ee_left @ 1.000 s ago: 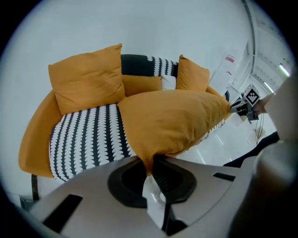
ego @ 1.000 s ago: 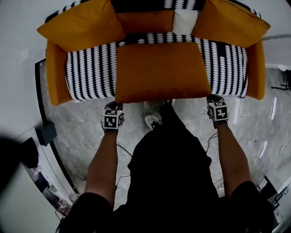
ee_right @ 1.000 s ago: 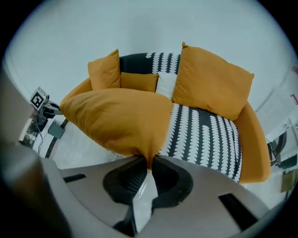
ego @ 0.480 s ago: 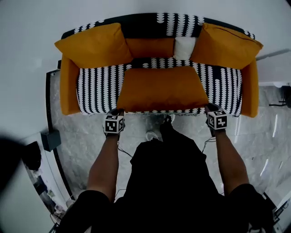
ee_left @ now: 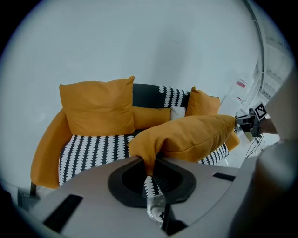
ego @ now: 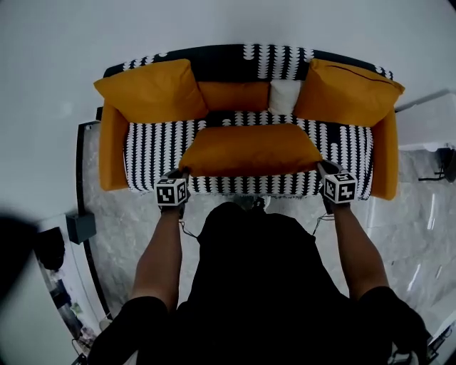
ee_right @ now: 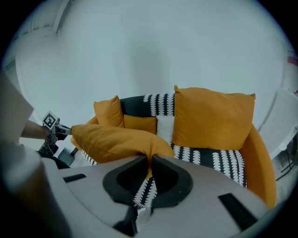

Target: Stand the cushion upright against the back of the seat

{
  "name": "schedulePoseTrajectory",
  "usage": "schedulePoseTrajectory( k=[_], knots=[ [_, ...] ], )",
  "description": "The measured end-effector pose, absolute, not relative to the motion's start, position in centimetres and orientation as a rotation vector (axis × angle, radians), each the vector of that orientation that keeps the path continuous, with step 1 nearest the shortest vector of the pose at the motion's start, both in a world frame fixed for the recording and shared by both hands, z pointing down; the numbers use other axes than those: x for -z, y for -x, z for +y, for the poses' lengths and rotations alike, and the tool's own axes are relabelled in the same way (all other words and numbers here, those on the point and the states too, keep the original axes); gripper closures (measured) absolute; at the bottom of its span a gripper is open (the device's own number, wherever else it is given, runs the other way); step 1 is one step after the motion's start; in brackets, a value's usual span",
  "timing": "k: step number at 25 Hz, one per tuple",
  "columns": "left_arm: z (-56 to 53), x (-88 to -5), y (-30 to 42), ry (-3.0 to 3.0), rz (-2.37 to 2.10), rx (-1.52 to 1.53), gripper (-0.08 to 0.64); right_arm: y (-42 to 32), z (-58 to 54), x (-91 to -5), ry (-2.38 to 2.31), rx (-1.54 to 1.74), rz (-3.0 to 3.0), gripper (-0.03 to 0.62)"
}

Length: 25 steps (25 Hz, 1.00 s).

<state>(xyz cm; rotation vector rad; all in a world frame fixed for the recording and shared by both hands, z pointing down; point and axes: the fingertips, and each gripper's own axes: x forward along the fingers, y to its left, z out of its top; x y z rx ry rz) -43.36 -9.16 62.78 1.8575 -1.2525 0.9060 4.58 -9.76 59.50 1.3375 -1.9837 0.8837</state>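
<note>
Cushion [ego: 249,150] now raised off the sofa [ego: 112,153] seat's front edge. Left gripper [ego: 182,172] and right gripper [ego: 322,168] clamp its near corners. Soft and light, so it likely sags mid-span.

Soft, even light fills every view, so the pale wall [ego: 228,21] looks flat and shadows stay faint. Both gripper views bulge strongly and fall to black at the corners. Pale glare streaks the glossy floor [ego: 417,242].

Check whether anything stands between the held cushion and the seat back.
Yes. A small orange cushion and a white cushion lean against the back in the middle, directly behind the held cushion.
</note>
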Motion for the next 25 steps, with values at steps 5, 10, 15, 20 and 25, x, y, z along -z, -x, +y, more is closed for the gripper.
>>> schedulePoseTrajectory(
  k=[5,10,15,20,25],
  knots=[
    [-11.7,-61.0,43.3,-1.891,-1.256,-0.881,0.526,-4.6,-12.2,-57.6,-1.400,-0.889,-2.035,0.538],
    [-15.1,-59.3,43.3,-1.943,-1.243,-0.861,0.527,-4.5,-14.6,-56.4,-1.481,-0.912,-2.033,0.538],
    [-18.1,-58.3,43.4,-2.002,-1.183,-0.846,0.528,-4.3,-17.1,-54.9,-1.572,-0.917,-2.008,0.538],
    [-21.4,-57.5,43.7,-2.071,-1.107,-0.847,0.528,-3.9,-18.7,-53.8,-1.673,-0.927,-1.963,0.538],
    [-25.0,-57.1,43.9,-2.127,-1.046,-0.837,0.528,-3.7,-20.4,-53.2,-1.781,-0.927,-1.914,0.538]
  ],
)
